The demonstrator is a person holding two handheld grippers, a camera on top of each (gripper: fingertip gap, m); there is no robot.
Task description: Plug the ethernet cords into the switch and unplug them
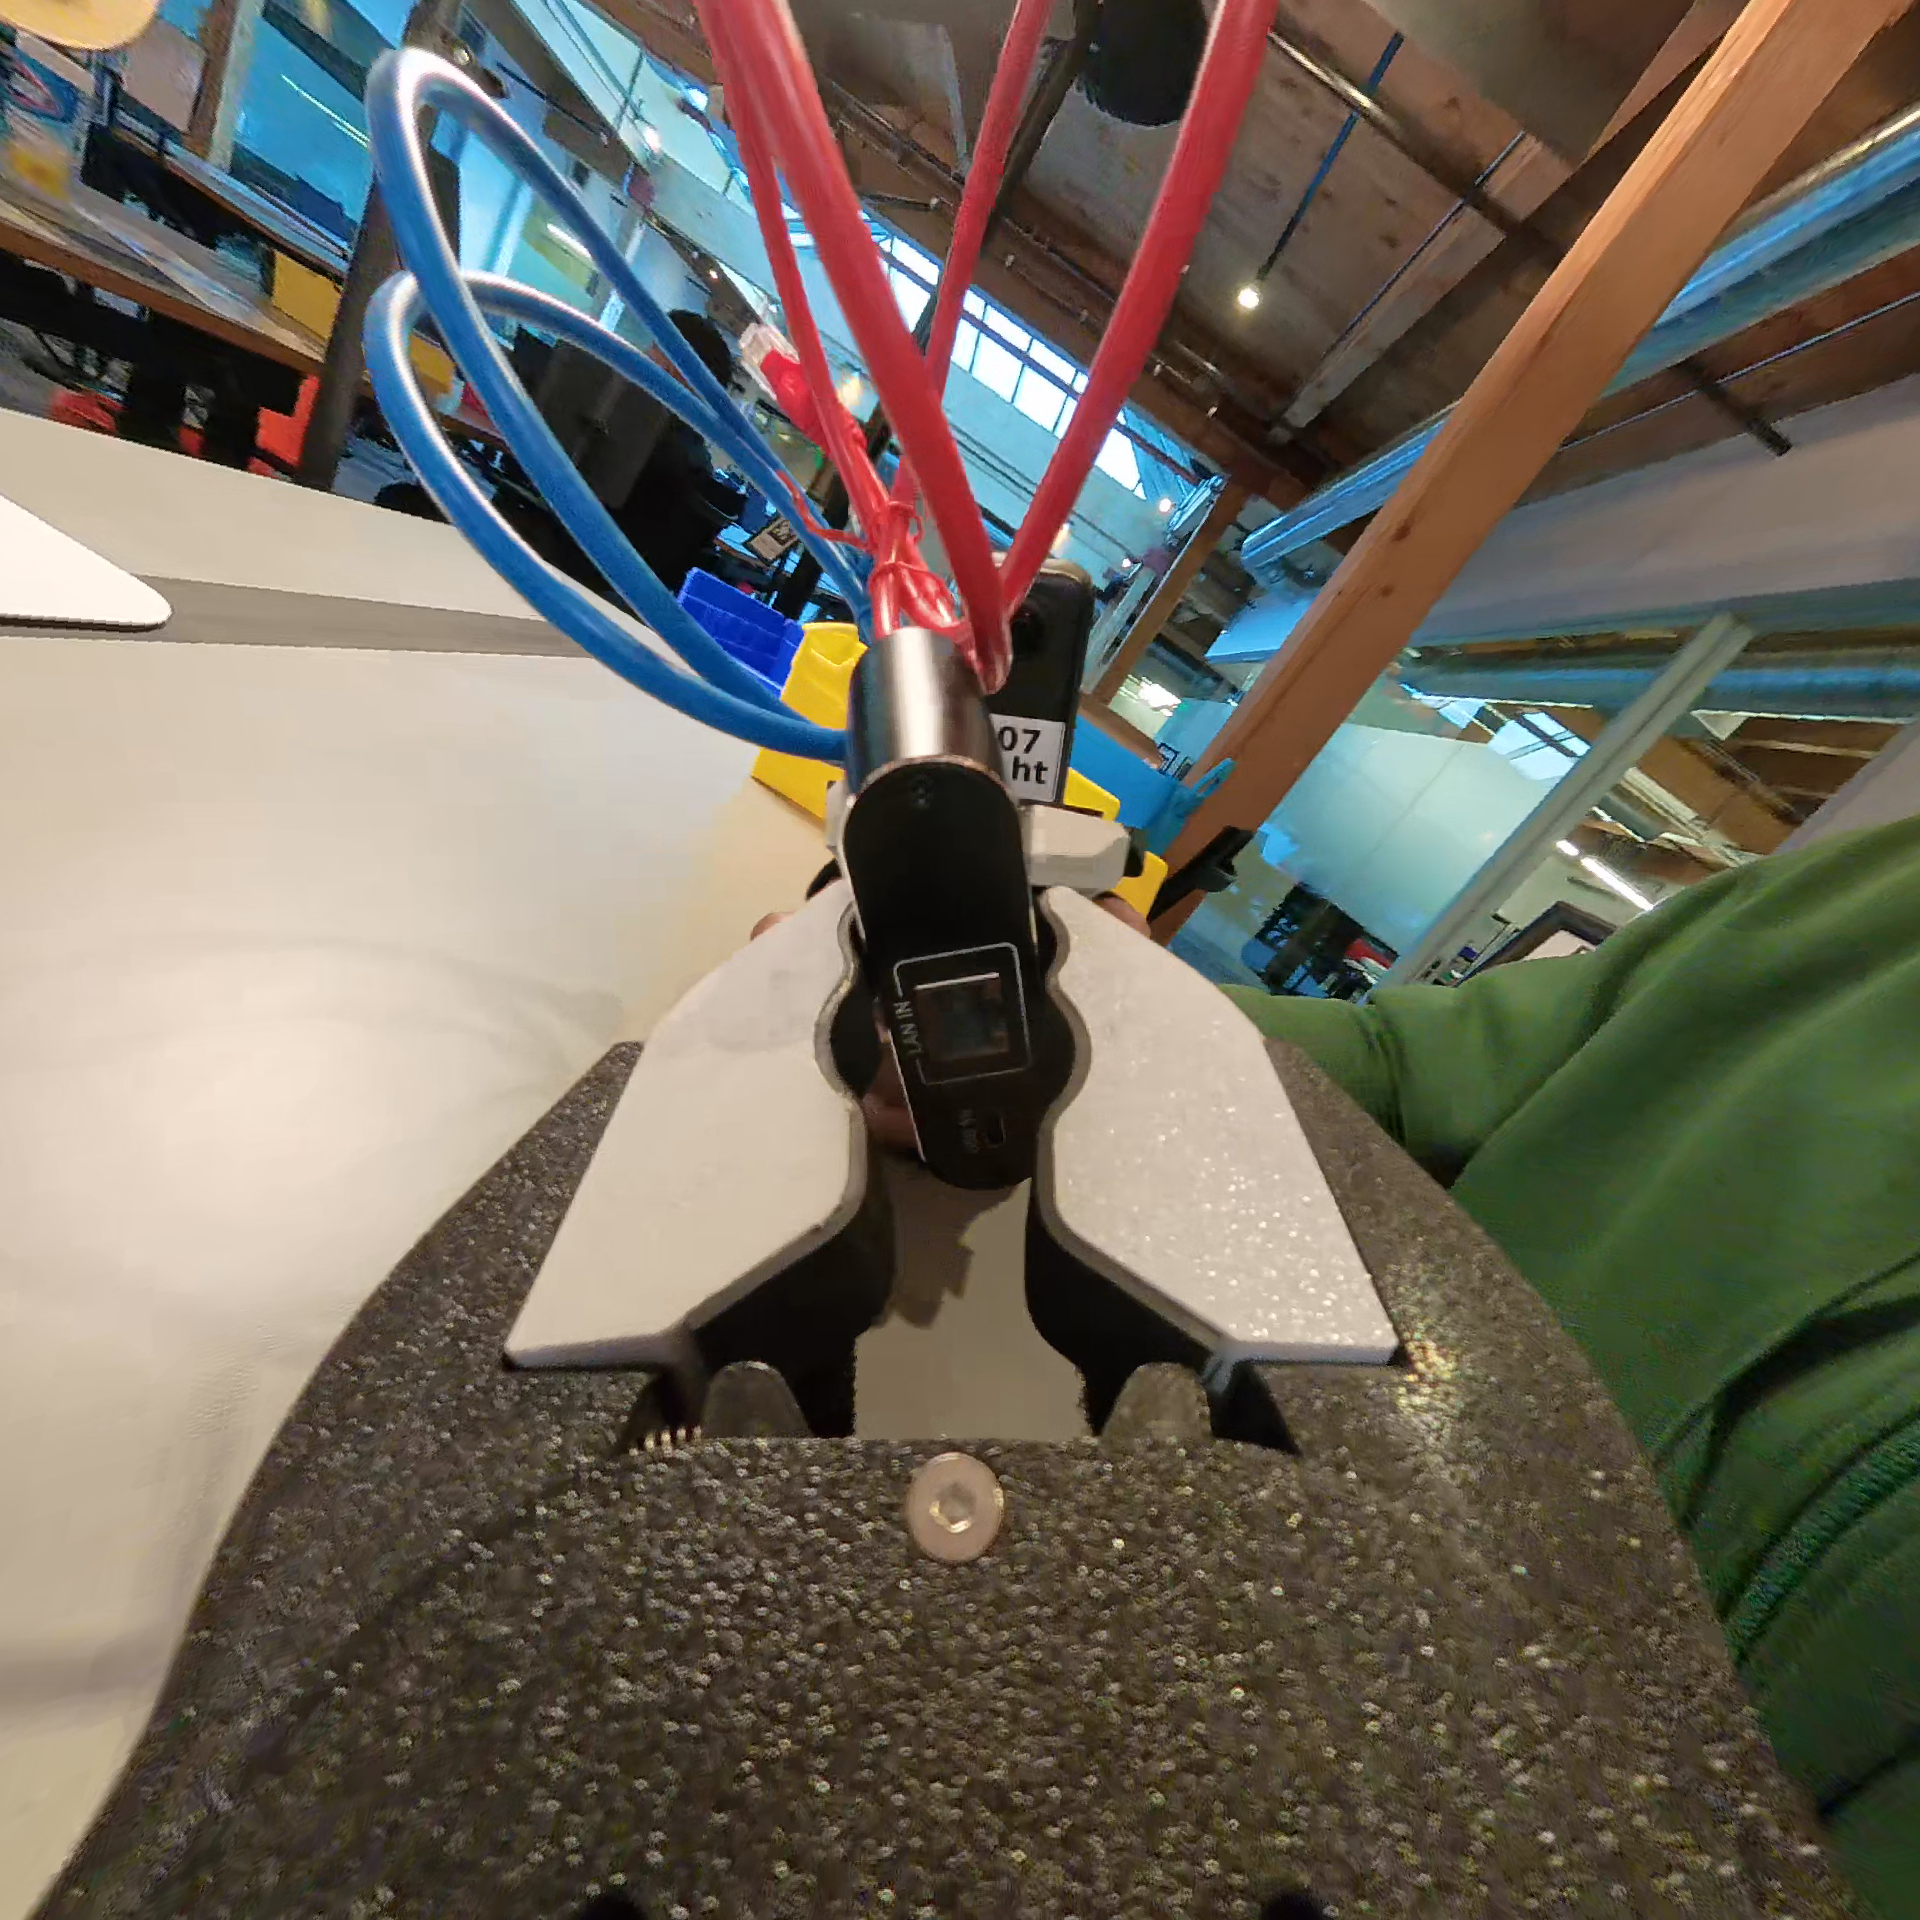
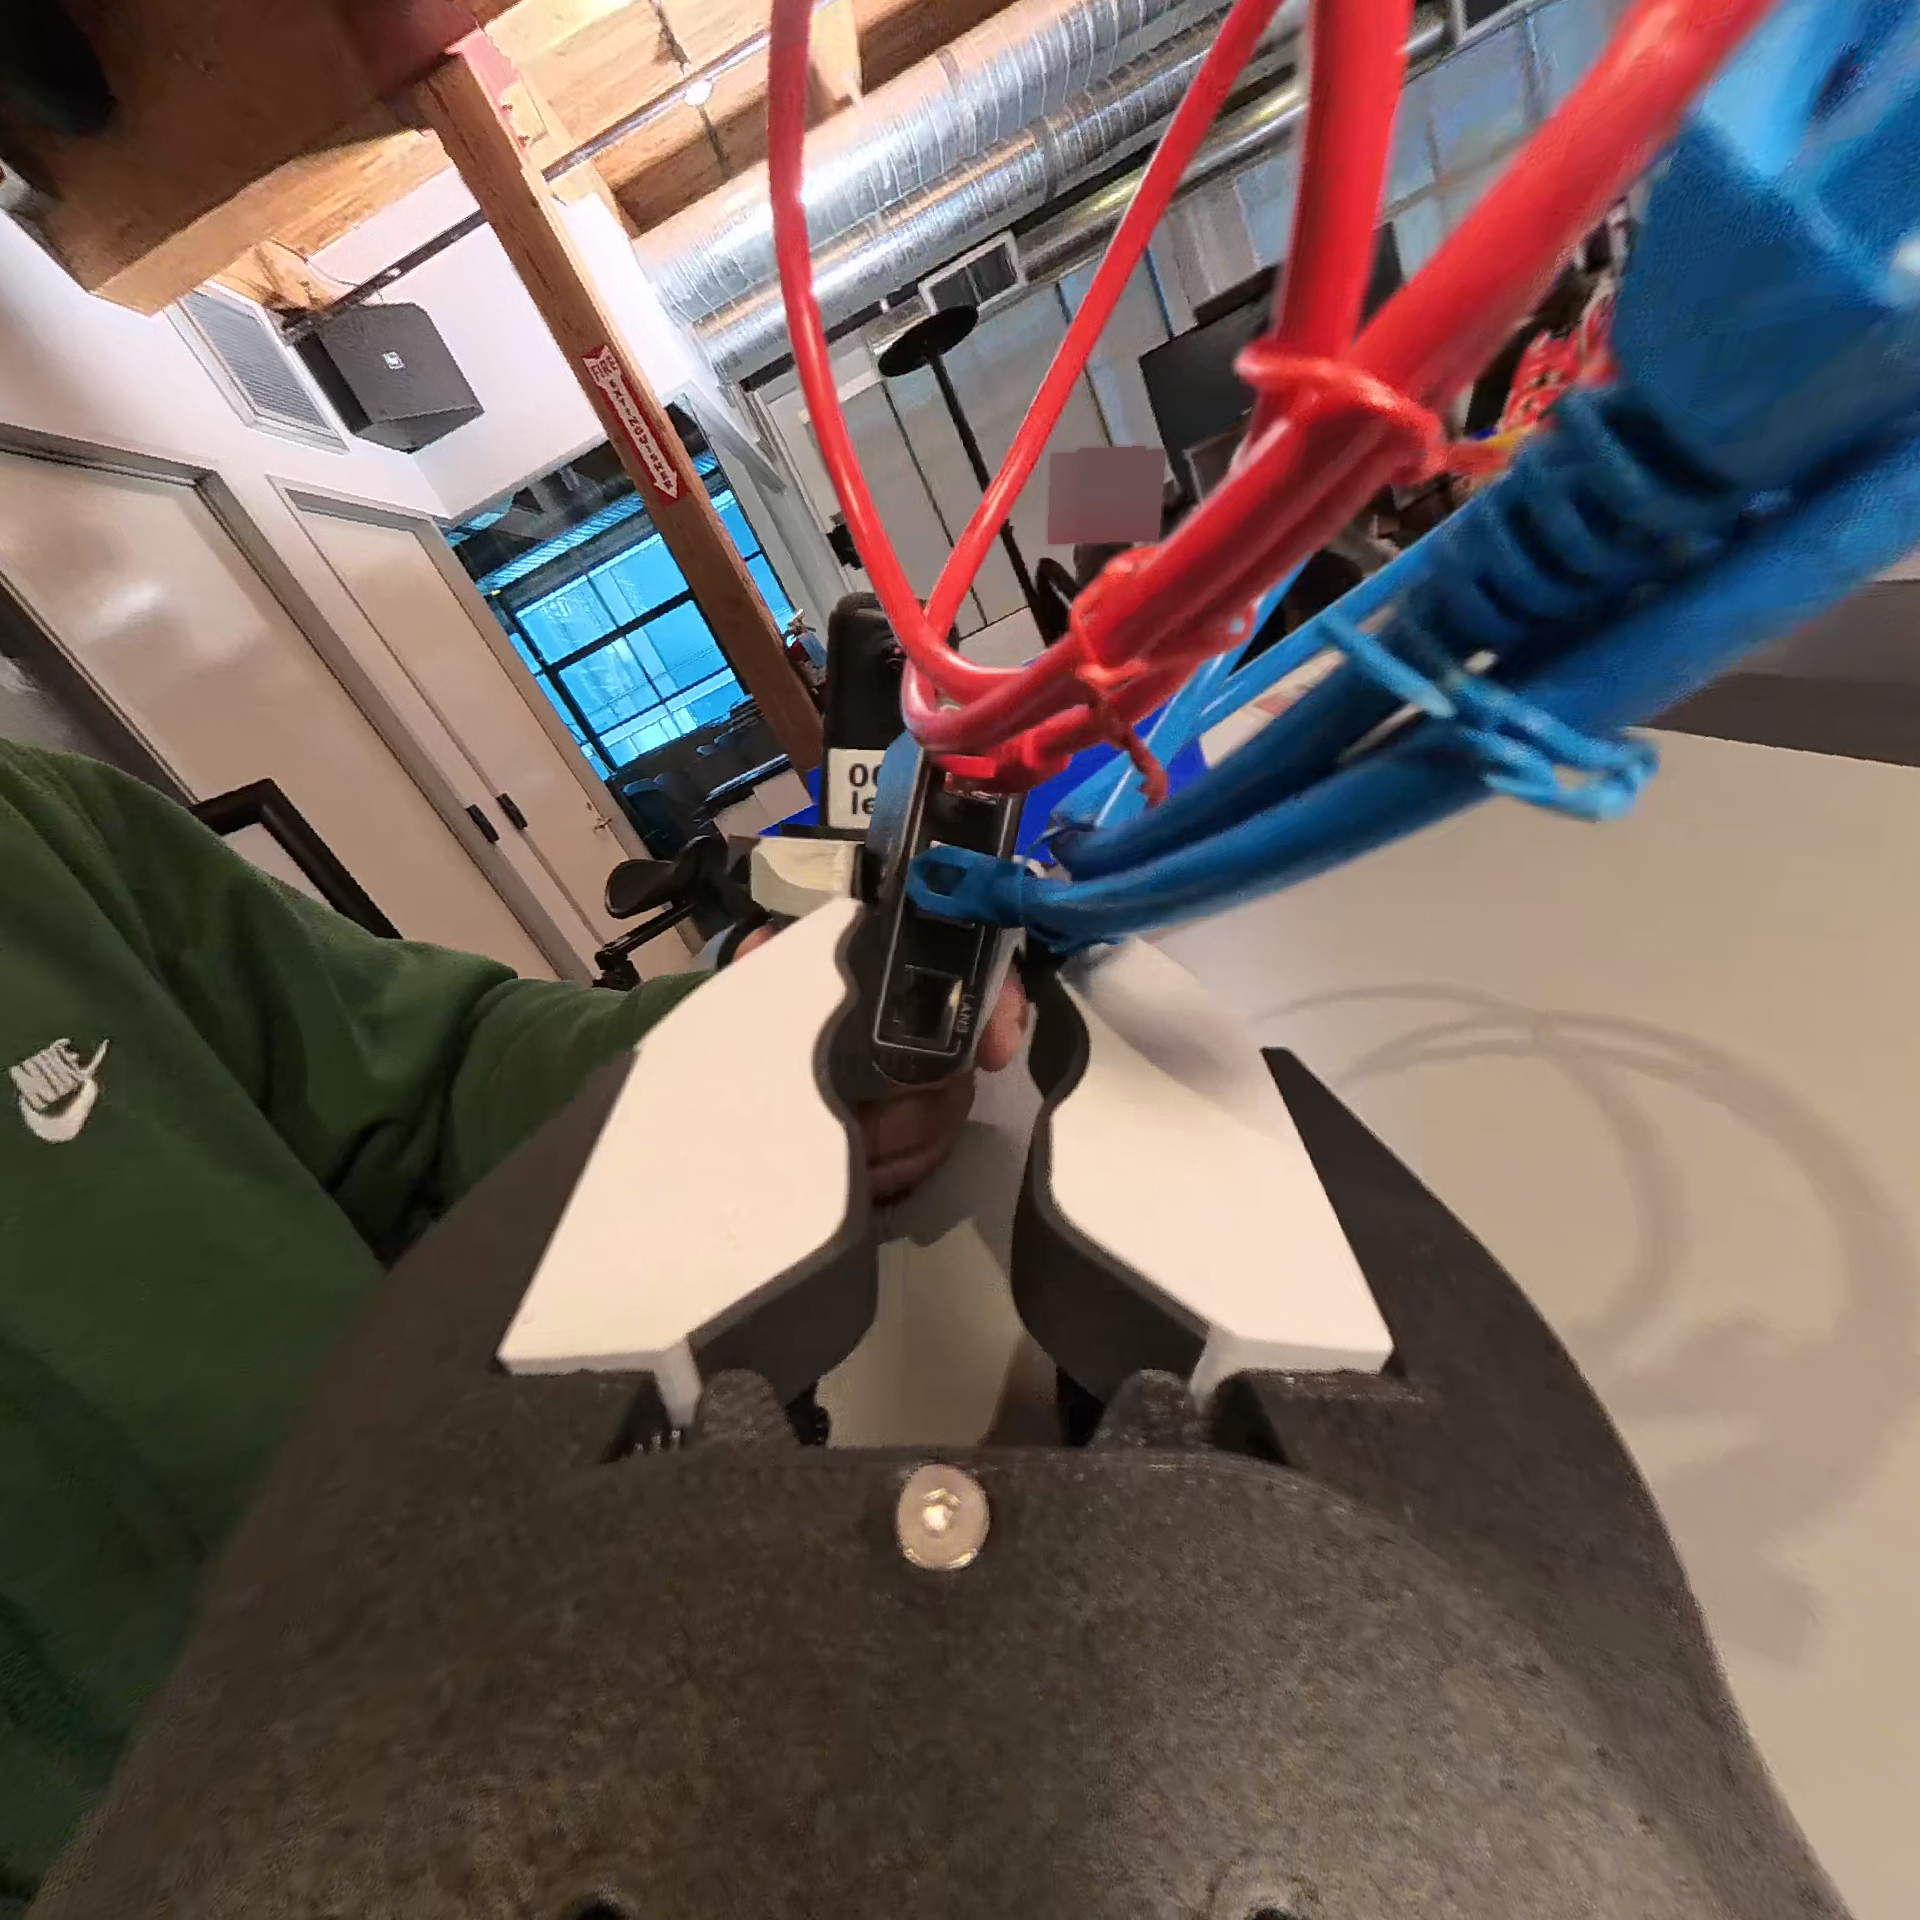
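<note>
The black switch [image 1: 951, 997] is held up off the table, pinched at its two ends by both grippers. My left gripper [image 1: 951, 1039] is shut on the near end, which shows an empty port. My right gripper [image 2: 940, 1039] is shut on the opposite end [image 2: 925, 997], also with an empty port. Looped red cords [image 1: 935, 416] and blue cords [image 1: 540, 499] rise from the switch's upper side, bundled with ties. A loose red plug [image 1: 774, 358] hangs free. In the right wrist view the red cords [image 2: 1143, 623] and blue cords [image 2: 1351, 821] sweep right, with a blurred blue plug [image 2: 1766, 260] near the lens.
A pale table [image 1: 260, 935] lies below on the left, and on the right in the right wrist view [image 2: 1558, 1039]. A white board [image 1: 62, 582] sits at its far left. Yellow and blue bins [image 1: 821, 665] stand behind. A green sleeve [image 1: 1662, 1143] and a wooden post [image 1: 1507, 416] are to the right. The grippers are tip to tip, or close to it.
</note>
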